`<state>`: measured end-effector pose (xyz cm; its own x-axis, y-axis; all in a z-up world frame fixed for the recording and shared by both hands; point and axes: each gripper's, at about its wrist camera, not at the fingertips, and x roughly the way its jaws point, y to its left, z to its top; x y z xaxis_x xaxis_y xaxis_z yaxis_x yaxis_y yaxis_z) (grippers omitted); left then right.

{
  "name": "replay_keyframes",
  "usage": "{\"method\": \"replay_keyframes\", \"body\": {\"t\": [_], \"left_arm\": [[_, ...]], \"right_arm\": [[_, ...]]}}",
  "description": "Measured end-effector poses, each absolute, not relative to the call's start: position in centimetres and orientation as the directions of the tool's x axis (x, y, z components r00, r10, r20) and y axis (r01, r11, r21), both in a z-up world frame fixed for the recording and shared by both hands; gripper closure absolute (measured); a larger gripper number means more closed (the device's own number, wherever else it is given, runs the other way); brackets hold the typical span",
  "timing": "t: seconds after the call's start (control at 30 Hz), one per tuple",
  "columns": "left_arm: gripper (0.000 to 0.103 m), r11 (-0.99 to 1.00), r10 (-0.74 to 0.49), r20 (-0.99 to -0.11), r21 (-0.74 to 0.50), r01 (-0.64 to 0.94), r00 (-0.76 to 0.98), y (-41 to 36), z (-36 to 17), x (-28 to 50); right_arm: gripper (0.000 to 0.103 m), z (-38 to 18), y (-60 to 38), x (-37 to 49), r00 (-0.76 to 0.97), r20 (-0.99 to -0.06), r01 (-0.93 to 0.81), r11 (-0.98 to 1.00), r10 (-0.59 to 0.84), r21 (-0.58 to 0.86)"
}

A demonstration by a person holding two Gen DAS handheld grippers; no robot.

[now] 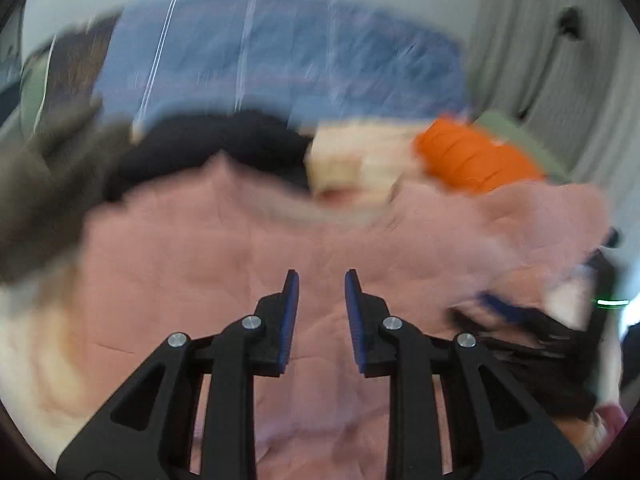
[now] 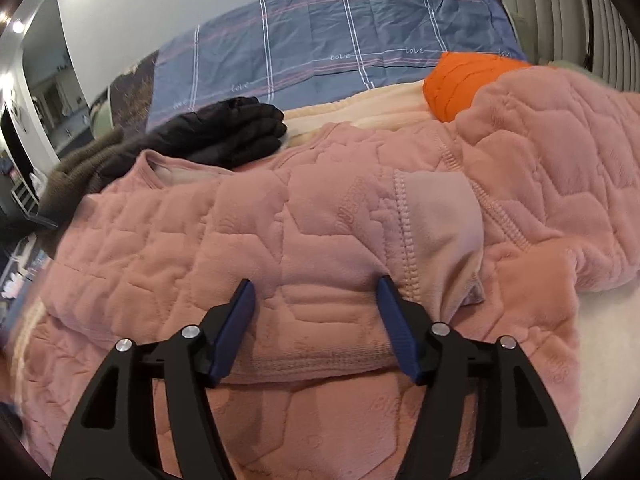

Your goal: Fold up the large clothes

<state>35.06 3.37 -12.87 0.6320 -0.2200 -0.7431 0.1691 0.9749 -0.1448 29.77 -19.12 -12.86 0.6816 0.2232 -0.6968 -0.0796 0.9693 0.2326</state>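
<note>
Pink quilted top (image 2: 248,240) lies right under my R tongs (image 2: 318,292), wide apart over its folded hem, long axis crosswise, neckline far-left; L tongs (image 1: 322,284) narrow, empty, over same top.

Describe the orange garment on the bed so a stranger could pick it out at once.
Start at the blue plaid bedsheet covering the far side of the bed. Along its near edge lie clothes; at the right end, against the pink quilted garment, sits the orange garment. It alone is bright orange with puffy ribs, unlike the black jacket further left.
</note>
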Motion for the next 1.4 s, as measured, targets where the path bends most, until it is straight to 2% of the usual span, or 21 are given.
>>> {"method": "replay_keyframes", "body": {"t": [0.03,0.07,0.23,0.33,0.43,0.57,0.73,0.8,0.9,1.0,1.03,1.07,1.1,1.13,1.17,1.2,1.3,1.4], "left_arm": [[0.079,0.982,-0.18,-0.775,-0.104,0.158,0.606,2.9,-15.6,35.8],[0.079,0.979,-0.193,-0.736,-0.101,0.177,0.649,2.8,-17.2,35.5],[0.079,0.968,-0.25,-0.719,-0.182,0.172,0.648,3.7,-17.1,35.0],[0.079,0.972,-0.236,-0.717,-0.162,0.172,0.656,3.5,-17.3,34.9],[0.08,0.972,-0.235,-0.715,-0.16,0.174,0.658,3.6,-17.3,34.7],[0.079,0.969,-0.246,-0.707,-0.171,0.178,0.663,4.0,-16.7,34.7],[0.079,0.97,-0.241,-0.708,-0.164,0.178,0.663,4.0,-16.5,34.8],[0.079,0.97,-0.24,-0.708,-0.162,0.178,0.664,4.0,-16.5,34.7],[0.079,0.97,-0.242,-0.707,-0.164,0.179,0.665,4.0,-16.5,34.8],[0.079,0.97,-0.242,-0.707,-0.164,0.179,0.665,4.0,-16.5,34.8],[0.079,0.97,-0.242,-0.707,-0.164,0.179,0.665,4.0,-16.5,34.8],[0.079,0.97,-0.241,-0.707,-0.163,0.179,0.665,4.0,-16.5,34.8],[0.079,0.97,-0.241,-0.707,-0.163,0.179,0.665,4.0,-16.5,34.7],[0.079,0.97,-0.242,-0.706,-0.164,0.179,0.665,4.0,-16.5,34.7],[0.079,0.97,-0.242,-0.706,-0.164,0.179,0.665,4.0,-16.5,34.7],[0.079,0.97,-0.243,-0.706,-0.165,0.179,0.665,4.0,-16.5,34.7],[0.079,0.968,-0.25,-0.705,-0.174,0.18,0.664,4.1,-16.5,34.8],[0.075,0.961,-0.276,-0.699,-0.201,0.189,0.66,4.3,-16.4,34.8]], "right_arm": [[0.038,-12.8,-19.1,29.8,0.682,-0.694,-0.083,0.968,0.23,0.239],[0.036,-12.8,-19.2,29.8,0.682,-0.691,-0.088,0.965,0.238,0.246],[0.034,-12.2,-20.0,29.4,0.691,-0.658,-0.102,0.942,0.299,0.321],[0.034,-10.0,-23.0,28.4,0.702,-0.616,-0.06,0.892,0.357,0.448],[0.034,-7.1,-27.7,27.0,0.77,-0.591,0.029,0.912,0.239,0.408],[0.034,-4.4,-37.5,25.2,0.821,-0.569,0.257,0.924,-0.054,0.282],[0.034,-4.5,-50.8,22.6,0.836,-0.539,0.438,0.717,-0.103,0.542],[0.034,-5.3,-53.8,22.5,0.83,-0.544,0.476,0.667,-0.125,0.574],[0.034,-6.9,-56.4,23.0,0.831,-0.549,0.488,0.589,-0.088,0.644],[0.034,-8.0,-56.8,23.6,0.87,-0.493,0.426,0.51,-0.004,0.747],[0.037,-7.7,-56.6,23.8,0.876,-0.483,0.41,0.513,0.009,0.754],[0.047,-7.3,-56.2,24.2,0.877,-0.48,0.398,0.531,0.019,0.748],[0.052,-6.7,-55.5,24.8,0.868,-0.496,0.402,0.562,0.017,0.723],[0.061,-6.2,-55.2,25.0,0.854,-0.52,0.423,0.588,-0.004,0.69],[0.079,-5.5,-54.4,25.3,0.839,-0.543,0.448,0.618,-0.041,0.646],[0.087,-4.7,-53.8,25.5,0.829,-0.556,0.464,0.636,-0.066,0.616],[0.092,-2.2,-51.4,25.2,0.849,-0.519,0.44,0.673,-0.097,0.595],[0.093,1.0,-46.1,25.4,0.894,-0.446,0.303,0.77,-0.026,0.562]]}}
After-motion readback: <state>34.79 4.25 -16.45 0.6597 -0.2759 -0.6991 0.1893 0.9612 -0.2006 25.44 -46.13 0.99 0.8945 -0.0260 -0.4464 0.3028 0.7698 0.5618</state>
